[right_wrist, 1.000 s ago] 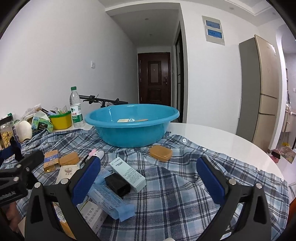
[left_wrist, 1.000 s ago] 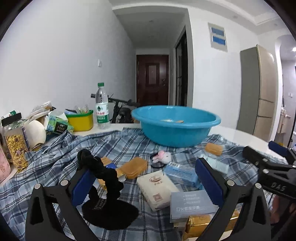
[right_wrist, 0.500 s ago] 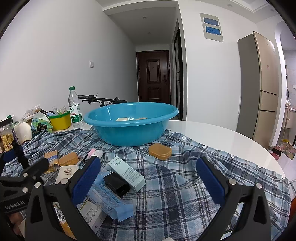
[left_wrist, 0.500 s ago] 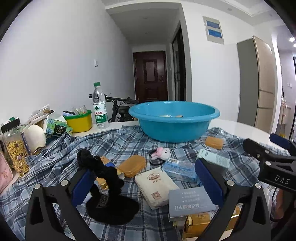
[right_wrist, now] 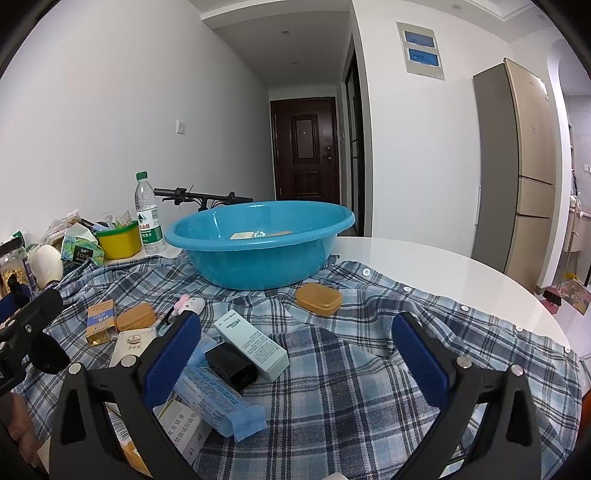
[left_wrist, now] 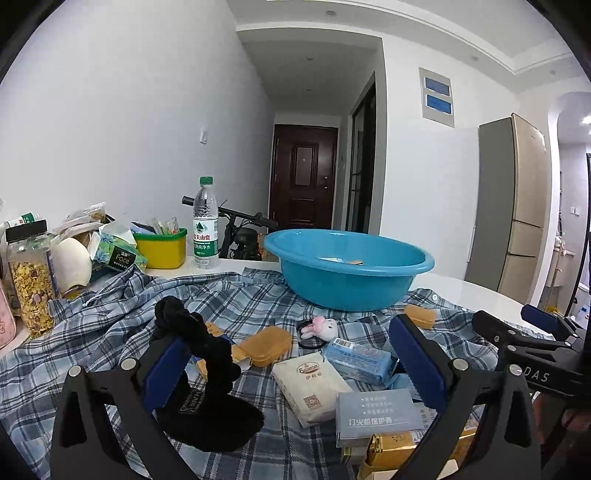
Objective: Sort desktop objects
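**Desk lot: loose items on plaid cloth**

Left gripper (left_wrist: 293, 363): fingers spreading wide, a black fabric scrunchie (left_wrist: 199, 343) draping against the left pad, grip uncertain. Right gripper (right_wrist: 295, 354): fingers gaping wide, holding nothing. Round blue plastic basin (right_wrist: 258, 251) sitting at 12 o'clock on the blue checked cloth (right_wrist: 351, 387); amber soap case (right_wrist: 318, 298) lying at its 5 o'clock.

Both fisheye views are evenly and fairly brightly lit by soft indoor light — recessed ceiling lights (left_wrist: 328, 13) glow overhead, and a brighter lamp (left_wrist: 586, 119) flares at the far right edge. Shadows on the plaid cloth (right_wrist: 332, 369) are faint and diffuse. Straight lines bend strongly toward the borders, and black corners frame each round picture. The blue basin (right_wrist: 258, 243) carries small highlights — the white table (right_wrist: 424, 266) shows a mild sheen. Focus is sharp throughout, without motion blur.
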`<state>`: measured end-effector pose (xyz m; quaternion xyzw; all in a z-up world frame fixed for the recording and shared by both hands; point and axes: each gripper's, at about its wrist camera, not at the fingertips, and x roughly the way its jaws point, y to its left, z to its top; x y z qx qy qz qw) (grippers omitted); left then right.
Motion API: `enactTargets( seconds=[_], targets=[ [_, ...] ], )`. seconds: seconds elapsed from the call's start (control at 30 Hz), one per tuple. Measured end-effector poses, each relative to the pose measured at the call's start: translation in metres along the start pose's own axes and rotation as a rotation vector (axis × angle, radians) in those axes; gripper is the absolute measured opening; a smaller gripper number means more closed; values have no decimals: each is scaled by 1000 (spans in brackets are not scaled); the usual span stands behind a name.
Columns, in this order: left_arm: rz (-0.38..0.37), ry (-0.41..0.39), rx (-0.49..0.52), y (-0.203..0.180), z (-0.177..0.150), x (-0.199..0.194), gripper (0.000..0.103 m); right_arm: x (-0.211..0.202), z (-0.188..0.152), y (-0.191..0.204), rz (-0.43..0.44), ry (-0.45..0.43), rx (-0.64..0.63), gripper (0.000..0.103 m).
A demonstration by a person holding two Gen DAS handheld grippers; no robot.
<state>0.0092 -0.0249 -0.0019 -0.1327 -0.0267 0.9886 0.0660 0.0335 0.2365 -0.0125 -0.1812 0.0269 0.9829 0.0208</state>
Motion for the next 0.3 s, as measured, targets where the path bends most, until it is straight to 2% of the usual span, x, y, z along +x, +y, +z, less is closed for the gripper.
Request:
enactTargets(
  seconds=[0.3],
  targets=[
    [-2, 2, 6, 0, 0, 0, 103, 1, 0, -2, -3, 6, 10, 103]
  ],
)
